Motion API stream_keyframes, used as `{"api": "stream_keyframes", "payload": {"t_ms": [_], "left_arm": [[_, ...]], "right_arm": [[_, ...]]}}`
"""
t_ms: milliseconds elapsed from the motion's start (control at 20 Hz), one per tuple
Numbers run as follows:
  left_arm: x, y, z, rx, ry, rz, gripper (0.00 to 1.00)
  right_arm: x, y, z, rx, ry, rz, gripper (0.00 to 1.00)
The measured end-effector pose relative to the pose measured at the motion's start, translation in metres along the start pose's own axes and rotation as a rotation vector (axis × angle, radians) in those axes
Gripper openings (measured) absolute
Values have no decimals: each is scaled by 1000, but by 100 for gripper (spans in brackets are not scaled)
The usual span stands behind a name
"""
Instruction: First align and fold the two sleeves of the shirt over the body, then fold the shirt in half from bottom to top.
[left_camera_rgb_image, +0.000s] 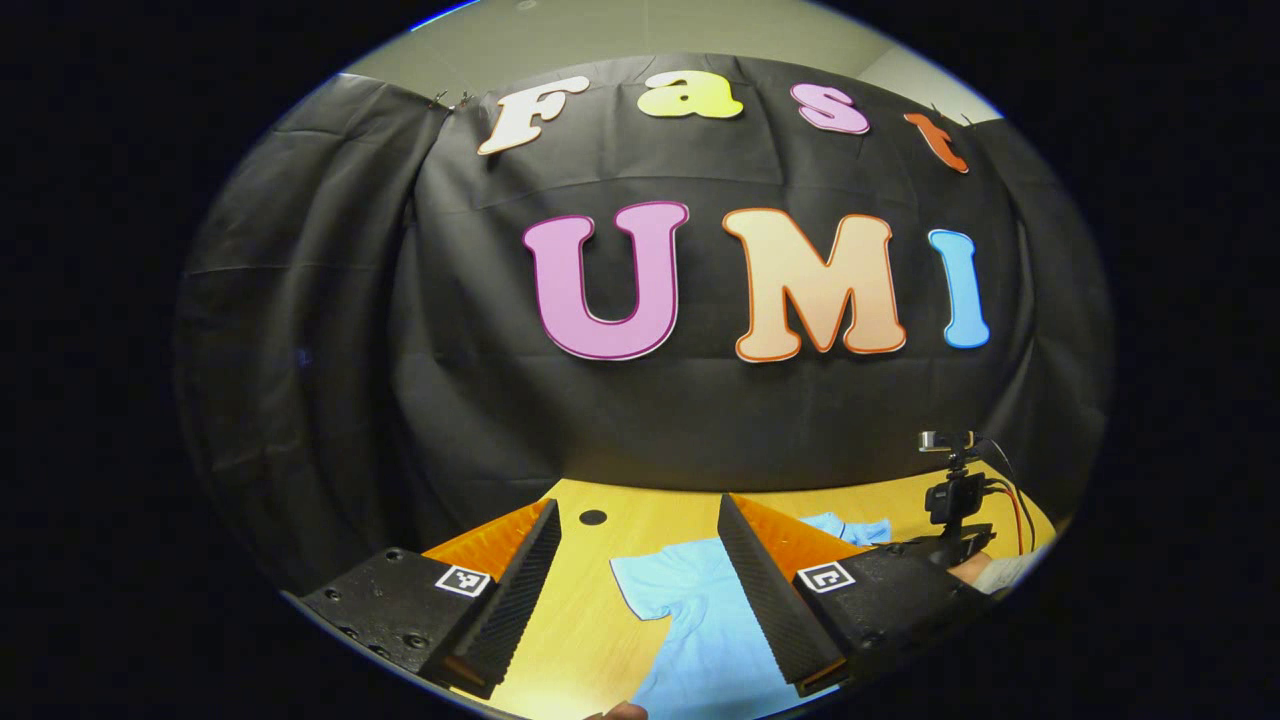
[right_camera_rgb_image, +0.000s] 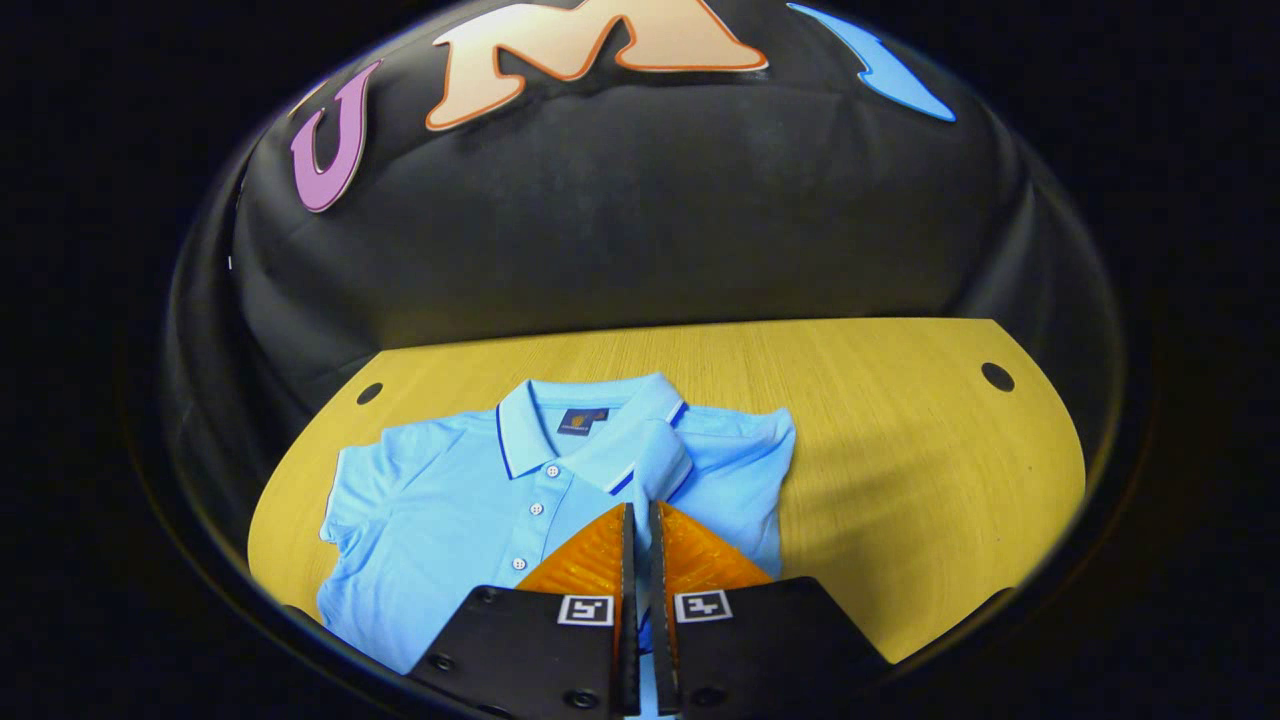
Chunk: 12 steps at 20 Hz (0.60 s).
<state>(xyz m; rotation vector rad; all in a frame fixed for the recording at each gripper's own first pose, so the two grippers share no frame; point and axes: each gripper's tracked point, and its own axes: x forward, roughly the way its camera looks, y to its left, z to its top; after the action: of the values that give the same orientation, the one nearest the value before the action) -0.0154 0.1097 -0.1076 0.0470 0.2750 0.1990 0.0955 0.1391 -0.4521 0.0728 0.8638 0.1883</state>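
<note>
The right gripper (right_camera_rgb_image: 640, 520) pinches the folded sleeve (right_camera_rgb_image: 655, 470) over the shirt (right_camera_rgb_image: 450, 510) mid-table (right_camera_rgb_image: 900, 450); the left gripper (left_camera_rgb_image: 640, 590) hangs wide open, empty.

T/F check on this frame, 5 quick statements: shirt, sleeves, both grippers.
1. The right gripper is nearly closed, pinching light blue fabric of the shirt. True.
2. The left gripper is clamped on a sleeve. False: it is wide open, with nothing between its fingers.
3. In the right gripper view, the sleeve on the picture's right is already folded over the body. True.
4. The other sleeve is folded in too. False: it lies spread out flat on the table.
5. The shirt is already folded in half bottom to top. False: collar and button placket lie exposed, body unfolded.
</note>
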Motion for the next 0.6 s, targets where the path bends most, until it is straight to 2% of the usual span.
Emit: {"api": "stream_keyframes", "payload": {"t_ms": [50,100,250,300,350,600], "left_arm": [[2,2,-3,-6,6,-8,95],[6,2,-5,-12,14,-16,95],[21,-1,-16,-21,36,-47,95],[28,-3,-19,-29,43,-57,95],[34,-5,-22,-41,49,-68,95],[71,-6,-50,-88,108,-89,95]], "right_arm": [[-1,4,0,0,5,-1,7],[-3,12,-4,8,8,21,12],[-17,13,10,-10,-34,19,76],[-25,13,15,-16,-56,11,83],[-33,12,20,-17,-76,11,97],[-82,-6,25,4,-126,-26,98]]}}
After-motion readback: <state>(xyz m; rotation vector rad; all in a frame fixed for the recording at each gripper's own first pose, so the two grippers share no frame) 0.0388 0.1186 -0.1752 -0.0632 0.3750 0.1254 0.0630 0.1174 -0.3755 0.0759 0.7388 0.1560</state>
